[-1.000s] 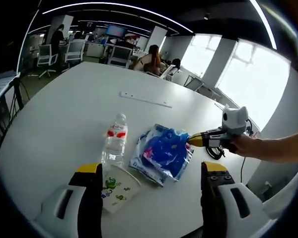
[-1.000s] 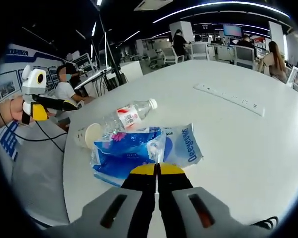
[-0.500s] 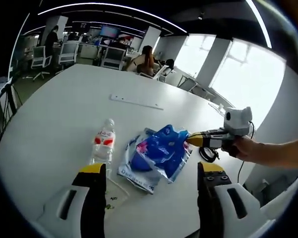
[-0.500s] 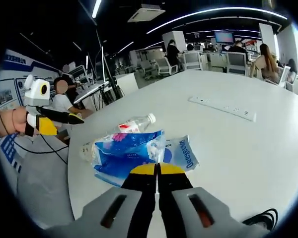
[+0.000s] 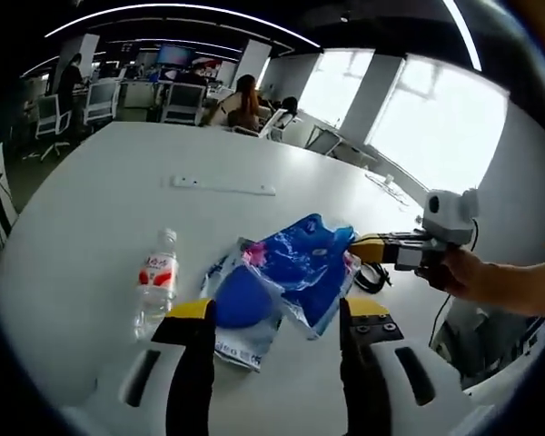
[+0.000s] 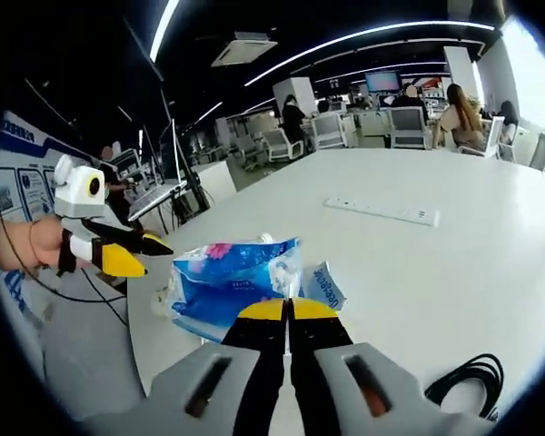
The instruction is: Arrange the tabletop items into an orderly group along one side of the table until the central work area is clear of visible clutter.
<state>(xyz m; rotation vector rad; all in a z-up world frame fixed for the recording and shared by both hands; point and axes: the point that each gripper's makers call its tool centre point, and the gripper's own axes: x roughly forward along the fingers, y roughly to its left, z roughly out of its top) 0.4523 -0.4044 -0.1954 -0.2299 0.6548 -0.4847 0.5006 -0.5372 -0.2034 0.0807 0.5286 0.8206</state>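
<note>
Ahead of the left tool [image 5: 272, 313], the blue bag [image 5: 291, 268] hangs between its spread jaws and blocks the way forward, pinched at its far edge by the right tool [image 5: 356, 247]. The water bottle [image 5: 154, 282] lies just left of that tool's left jaw. Beyond both, the white table [image 5: 118, 191] lies open up to the power strip [image 5: 222, 186]. A black cable [image 6: 472, 377] coils right of the right tool.

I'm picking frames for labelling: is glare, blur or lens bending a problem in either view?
Left gripper view: windows blow out to white, yet the blue bag and bottle stay sharp. Right gripper view: ceiling strip lights flare against a dark room; the white table is evenly lit. Both bend straight lines at the edges.
</note>
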